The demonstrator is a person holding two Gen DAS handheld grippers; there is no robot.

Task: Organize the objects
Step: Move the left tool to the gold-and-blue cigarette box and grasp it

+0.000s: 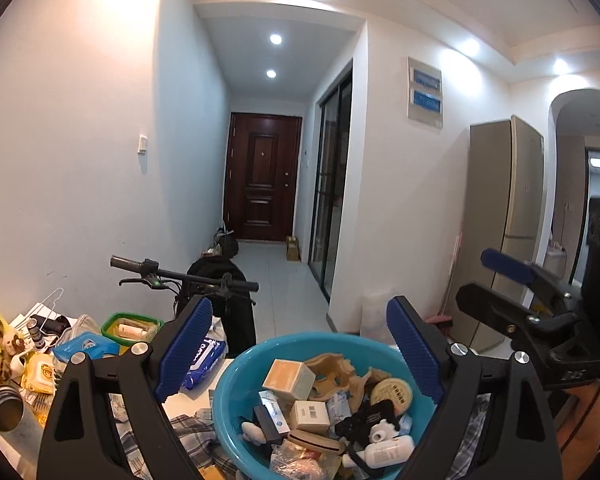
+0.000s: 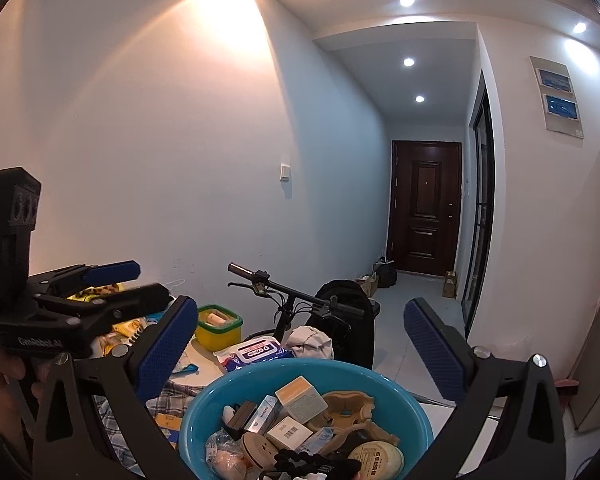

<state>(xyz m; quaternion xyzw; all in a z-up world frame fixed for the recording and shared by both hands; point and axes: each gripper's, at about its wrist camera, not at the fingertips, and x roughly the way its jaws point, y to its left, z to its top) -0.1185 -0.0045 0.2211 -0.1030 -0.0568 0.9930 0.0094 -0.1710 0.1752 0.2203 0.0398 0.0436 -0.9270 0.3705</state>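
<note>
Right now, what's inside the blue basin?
The basin holds a heap: small boxes, a round tin, a white bottle, tan molded packaging and a black item. The pile hides lower layers and the bottom.

Boxes (image 1: 288, 378) and bottles (image 1: 388, 451) fill the basin (image 1: 236, 364) on the bench (image 1: 188, 404); wipes (image 1: 204, 360) lie left of it, a bicycle (image 1: 188, 280) behind.

A white surface (image 1: 196, 400) full of stuff.
On it sit a blue bowl (image 1: 236, 392), a checked cloth (image 1: 188, 432), a pack of wipes (image 1: 204, 356), a green-rimmed box (image 1: 132, 326) and a metal cup (image 1: 4, 408).
</note>
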